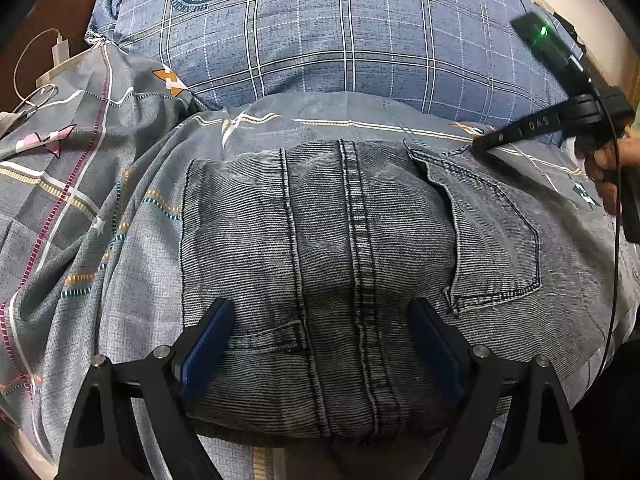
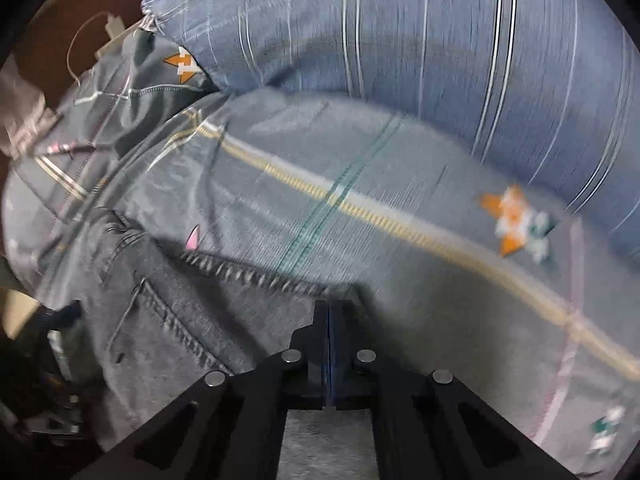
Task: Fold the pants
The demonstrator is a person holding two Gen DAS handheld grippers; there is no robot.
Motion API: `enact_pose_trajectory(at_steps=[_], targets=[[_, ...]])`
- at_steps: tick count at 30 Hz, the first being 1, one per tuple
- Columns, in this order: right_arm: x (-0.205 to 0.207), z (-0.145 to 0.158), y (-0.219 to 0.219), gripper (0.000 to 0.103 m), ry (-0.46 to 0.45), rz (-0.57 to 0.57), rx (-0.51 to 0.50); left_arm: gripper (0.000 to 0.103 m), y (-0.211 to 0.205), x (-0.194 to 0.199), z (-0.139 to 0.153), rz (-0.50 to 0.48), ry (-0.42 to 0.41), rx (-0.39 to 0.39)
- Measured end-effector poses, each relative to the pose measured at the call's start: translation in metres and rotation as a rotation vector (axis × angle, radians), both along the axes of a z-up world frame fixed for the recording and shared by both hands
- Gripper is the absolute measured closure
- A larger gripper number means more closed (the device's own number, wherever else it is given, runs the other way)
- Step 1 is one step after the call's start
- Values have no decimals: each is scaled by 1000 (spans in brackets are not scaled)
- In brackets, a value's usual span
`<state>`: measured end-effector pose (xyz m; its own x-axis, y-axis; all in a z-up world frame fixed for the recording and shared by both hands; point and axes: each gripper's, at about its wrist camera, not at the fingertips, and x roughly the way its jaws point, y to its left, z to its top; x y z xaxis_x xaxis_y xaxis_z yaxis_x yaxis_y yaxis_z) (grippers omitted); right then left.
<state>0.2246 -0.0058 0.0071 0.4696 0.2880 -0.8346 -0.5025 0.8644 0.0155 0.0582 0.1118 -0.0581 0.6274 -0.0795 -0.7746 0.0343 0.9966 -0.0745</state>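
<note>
The grey denim pants (image 1: 360, 240) lie folded into a compact block on the bed, back pocket (image 1: 496, 240) facing up. My left gripper (image 1: 322, 322) stands wide open just above the pants' near edge, its blue pads (image 1: 208, 344) on either side of the centre seam and gripping nothing. My right gripper (image 1: 482, 143) is shut and empty, its tip at the pants' far right corner. In the blurred right wrist view, the right gripper (image 2: 328, 312) has its jaws pressed together over the sheet, beside the edge of the pants (image 2: 160, 320).
A grey patterned bedsheet (image 1: 100, 220) covers the bed. A large blue plaid pillow (image 1: 320, 40) lies right behind the pants. At far left there is a white charger with its cable (image 1: 60, 46). A person's hand (image 1: 608, 168) holds the right gripper.
</note>
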Motion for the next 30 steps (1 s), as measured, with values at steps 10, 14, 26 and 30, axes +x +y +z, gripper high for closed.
enact_pose_trajectory(at_steps=[10, 14, 26, 30], targets=[[6, -12, -17, 65, 87, -24, 119, 12, 2, 1, -3, -7, 2, -3], [4, -1, -24, 32, 35, -36, 105, 11, 3, 2, -4, -4, 3, -3], [-1, -17, 4, 97, 26, 41, -35, 10, 4, 4, -6, -7, 3, -4], [-5, -26, 17, 98, -46, 45, -147, 10, 3, 5, -7, -7, 2, -2]])
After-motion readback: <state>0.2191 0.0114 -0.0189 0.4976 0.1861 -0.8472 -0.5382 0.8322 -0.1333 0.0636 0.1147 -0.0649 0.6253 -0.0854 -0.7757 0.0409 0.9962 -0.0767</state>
